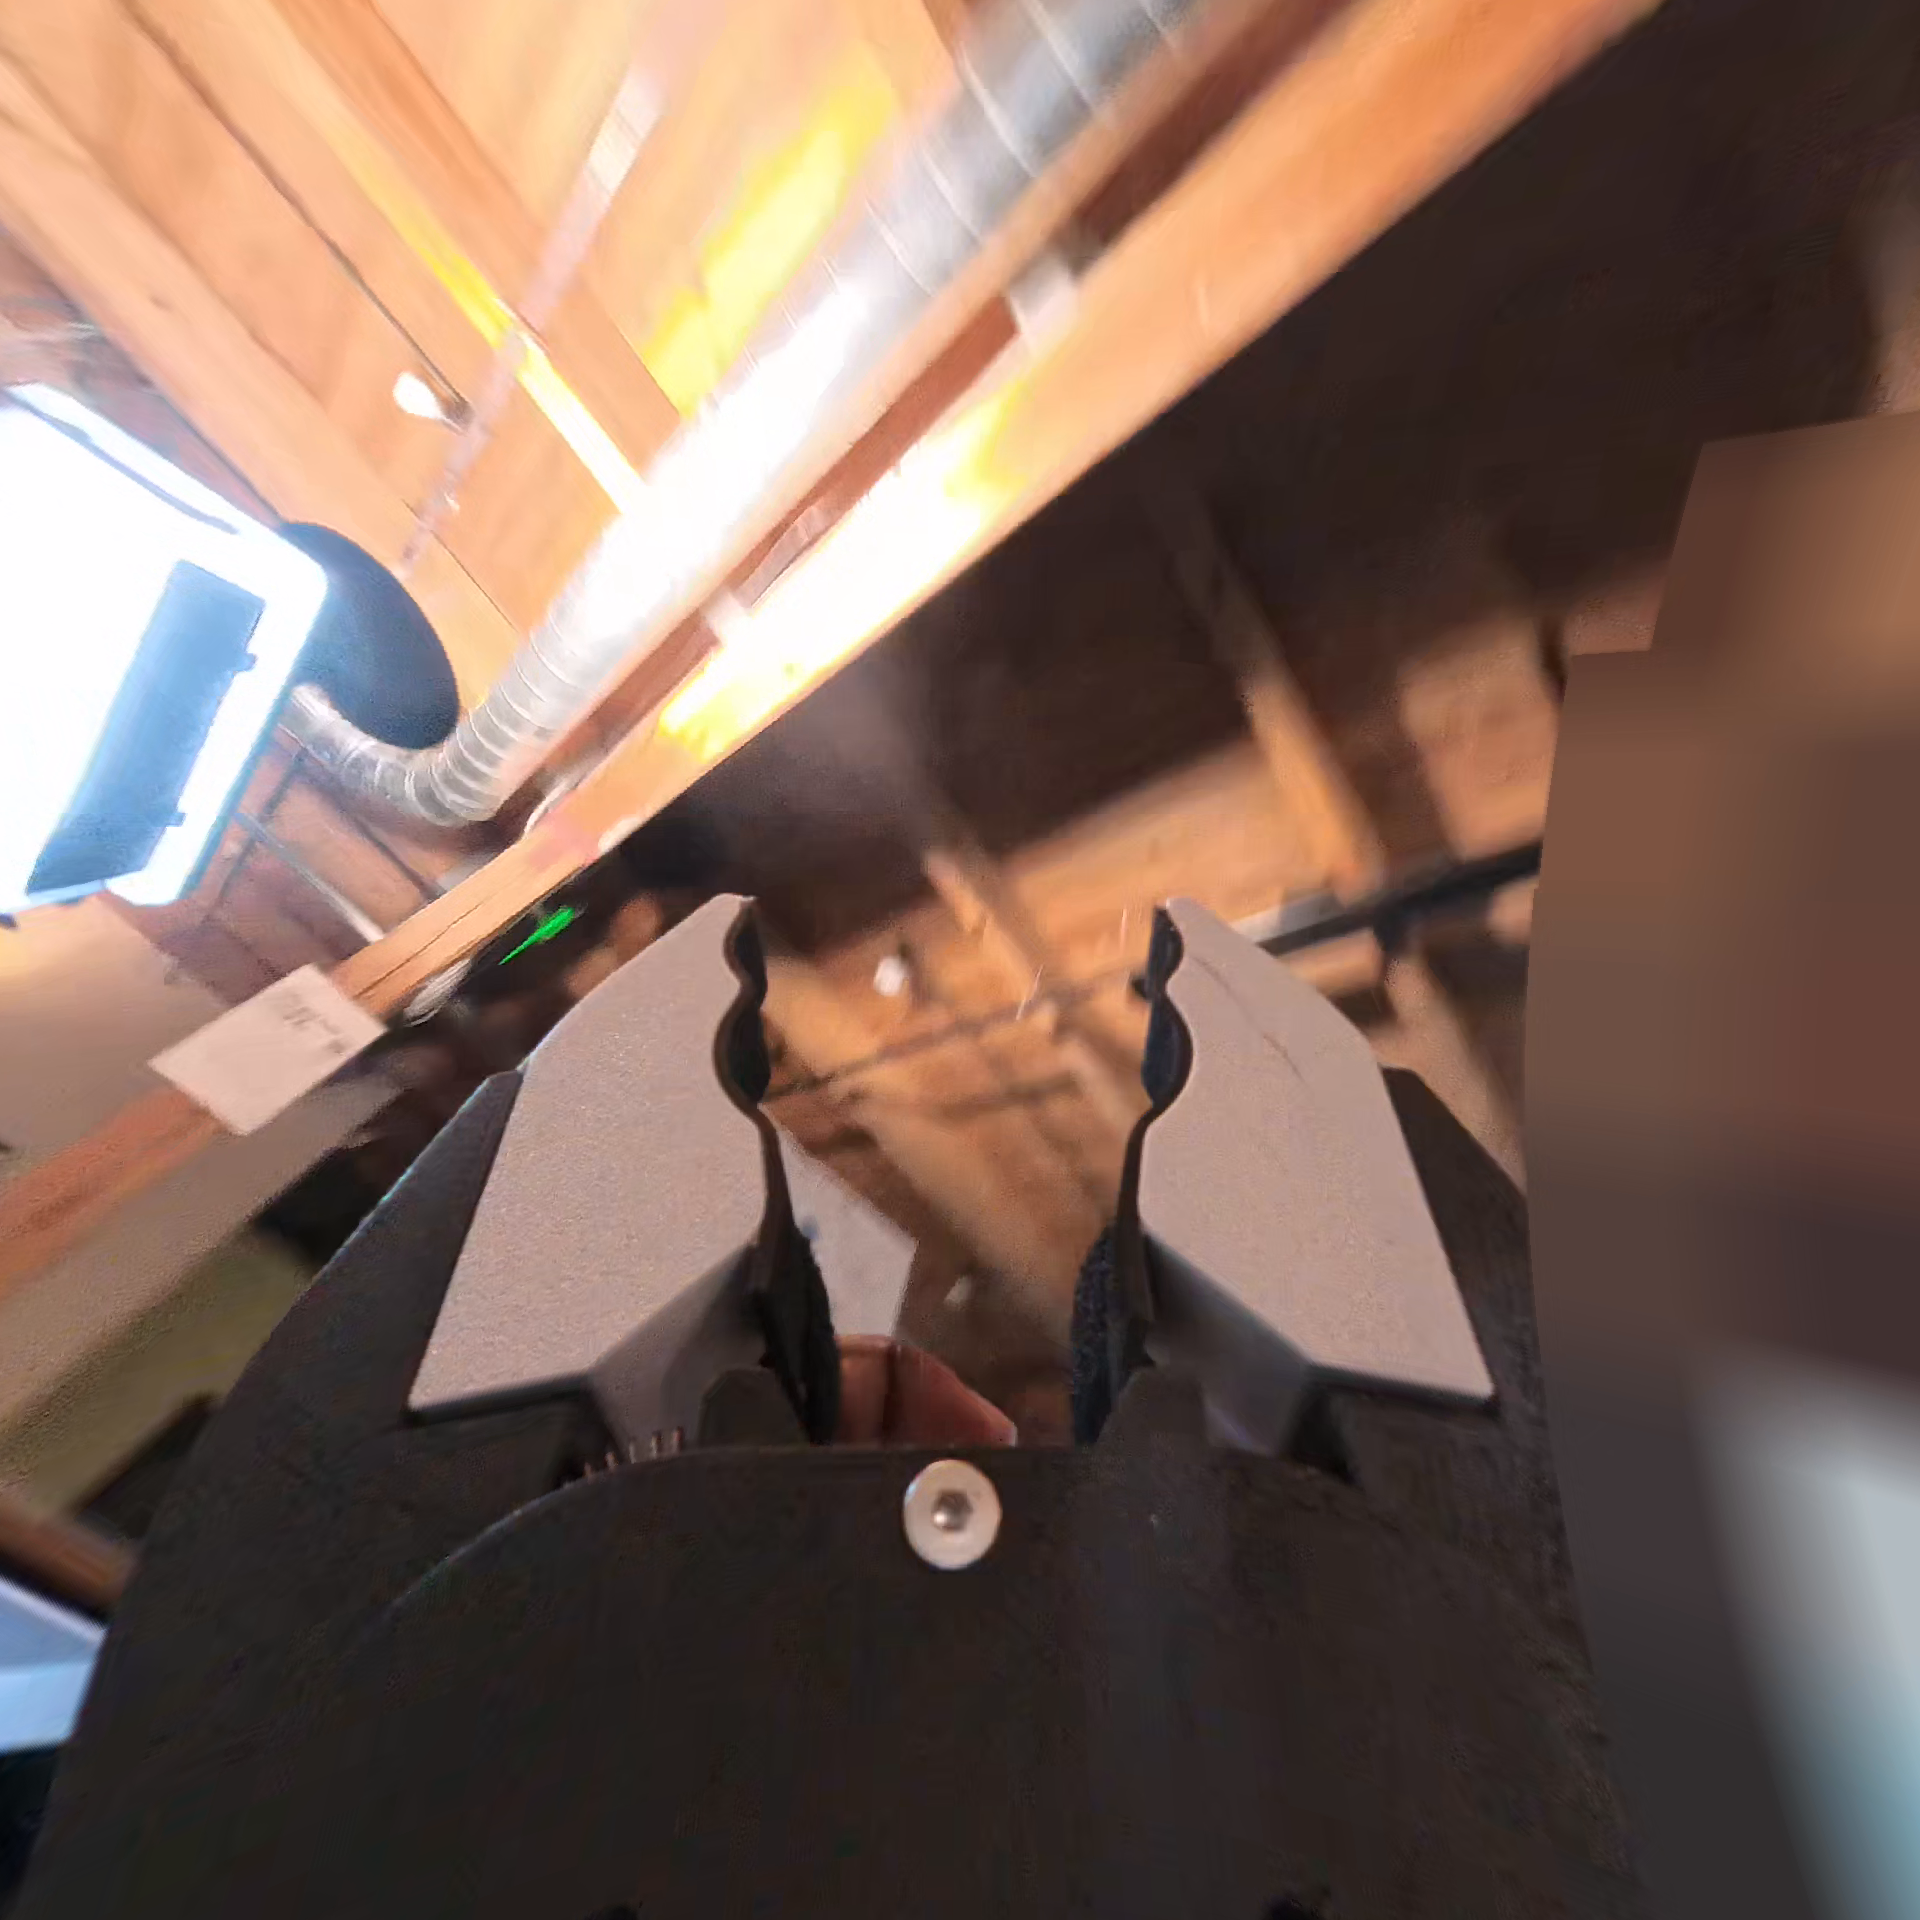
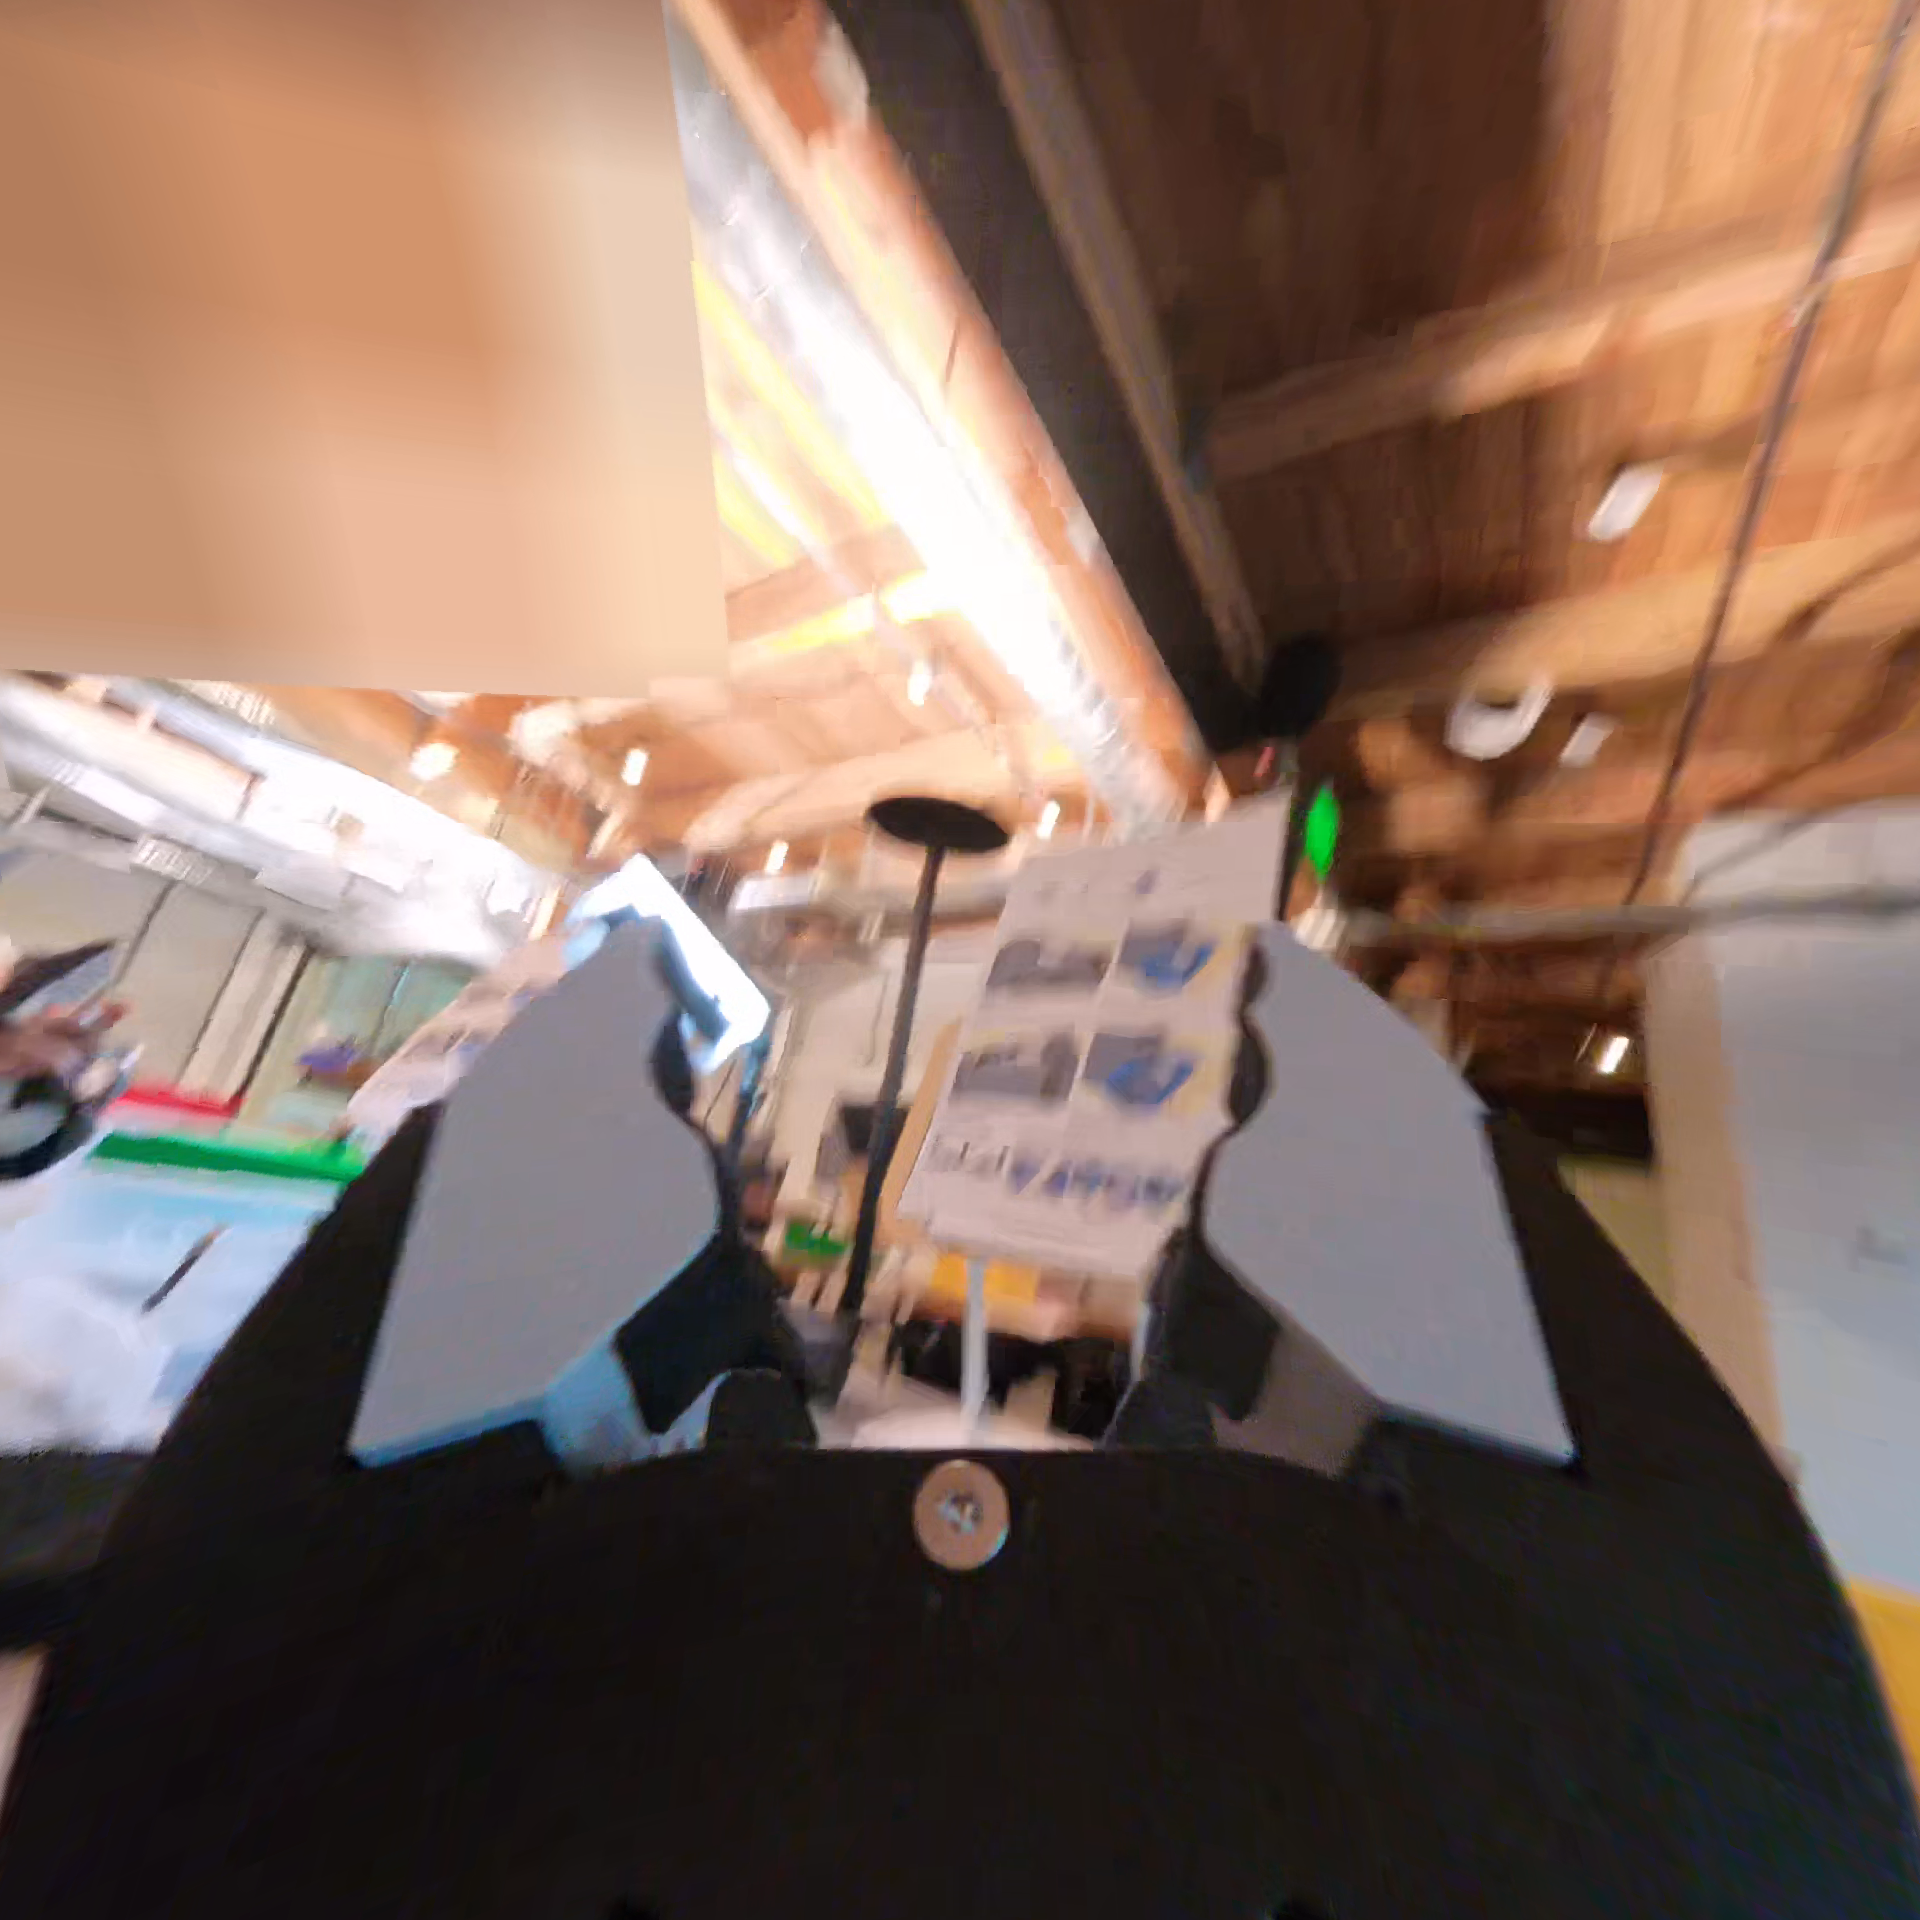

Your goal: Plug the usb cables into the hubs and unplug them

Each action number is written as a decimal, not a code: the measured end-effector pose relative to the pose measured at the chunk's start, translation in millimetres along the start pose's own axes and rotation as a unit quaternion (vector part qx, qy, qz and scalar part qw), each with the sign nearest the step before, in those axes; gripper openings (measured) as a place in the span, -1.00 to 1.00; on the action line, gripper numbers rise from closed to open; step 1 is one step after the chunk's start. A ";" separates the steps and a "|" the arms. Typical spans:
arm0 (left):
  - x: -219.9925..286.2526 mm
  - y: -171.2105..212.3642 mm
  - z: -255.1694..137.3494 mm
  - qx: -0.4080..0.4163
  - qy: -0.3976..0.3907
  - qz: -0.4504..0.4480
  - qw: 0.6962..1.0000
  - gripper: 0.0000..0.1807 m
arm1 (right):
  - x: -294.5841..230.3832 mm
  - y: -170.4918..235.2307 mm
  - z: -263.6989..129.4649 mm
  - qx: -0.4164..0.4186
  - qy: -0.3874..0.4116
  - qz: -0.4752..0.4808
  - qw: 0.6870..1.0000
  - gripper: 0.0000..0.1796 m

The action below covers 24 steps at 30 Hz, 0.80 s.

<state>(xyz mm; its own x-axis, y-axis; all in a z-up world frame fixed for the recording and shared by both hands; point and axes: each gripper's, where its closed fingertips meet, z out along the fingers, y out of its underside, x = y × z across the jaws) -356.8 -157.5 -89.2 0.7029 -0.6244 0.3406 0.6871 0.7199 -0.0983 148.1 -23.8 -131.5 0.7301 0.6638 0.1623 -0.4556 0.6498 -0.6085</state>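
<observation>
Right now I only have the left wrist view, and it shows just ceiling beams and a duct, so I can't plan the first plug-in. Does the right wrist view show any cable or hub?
Observer: No. The right wrist view also tilts up: it shows a blurred room with a printed board on a stand, and no cable or hub.
Operator: Is the right gripper holding anything?
Observer: No, the right gripper is open and empty, with the board showing between its fingers.
Operator: Anything else ahead of it?
Observer: A thin black pole with a round top stands left of the board. Like your left gripper, the right one points at no task item.
</observation>
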 end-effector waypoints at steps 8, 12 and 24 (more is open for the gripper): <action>-19.4 57.0 -11.4 -0.151 -0.012 0.083 0.985 0.12 | 2.5 134.3 -33.0 -0.393 -0.078 -0.339 0.851 0.51; -29.2 93.7 -18.6 -0.346 -0.001 0.301 0.889 0.14 | -10.8 157.0 -40.6 -0.432 -0.129 -0.372 0.811 0.63; -82.8 164.1 -36.4 -0.722 0.214 0.368 0.546 -0.27 | -15.7 147.3 -33.7 -0.398 -0.130 -0.367 0.831 0.62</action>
<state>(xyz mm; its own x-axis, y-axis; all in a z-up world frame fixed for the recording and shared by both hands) -295.6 1.3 -167.6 0.6525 -0.5629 -0.5073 -0.5984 0.0280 -0.8007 86.7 49.0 -249.9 0.4812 0.3220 0.8153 0.6195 0.5332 -0.5762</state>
